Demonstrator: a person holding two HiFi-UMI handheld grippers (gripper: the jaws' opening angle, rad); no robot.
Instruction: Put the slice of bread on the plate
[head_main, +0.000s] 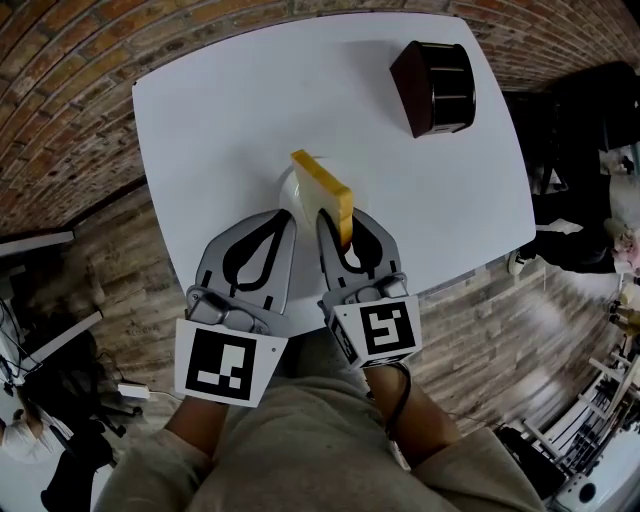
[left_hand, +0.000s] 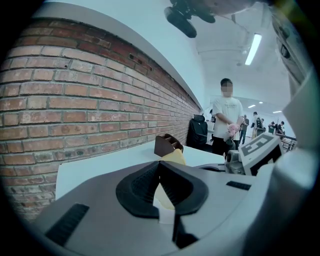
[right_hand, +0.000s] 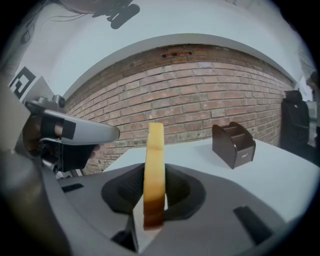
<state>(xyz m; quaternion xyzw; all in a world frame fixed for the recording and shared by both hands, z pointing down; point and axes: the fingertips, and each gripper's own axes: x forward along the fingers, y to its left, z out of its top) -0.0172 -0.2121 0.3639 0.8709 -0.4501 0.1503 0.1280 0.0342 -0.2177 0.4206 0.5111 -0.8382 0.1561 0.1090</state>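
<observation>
Slice of bread (head_main: 325, 192): one, upright, clenched in right gripper (head_main: 341, 226) over the one plate (head_main: 289, 188), toward near edge of tabletop (head_main: 220, 120). Left gripper (head_main: 285, 214) closed, empty, just beside. One holder (head_main: 436, 86), far-right corner.

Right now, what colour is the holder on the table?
Dark brown; the holder shows best in right gripper view.

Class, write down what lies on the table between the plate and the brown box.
Nothing: in the head view only bare white table runs from the plate to the brown box.
</observation>
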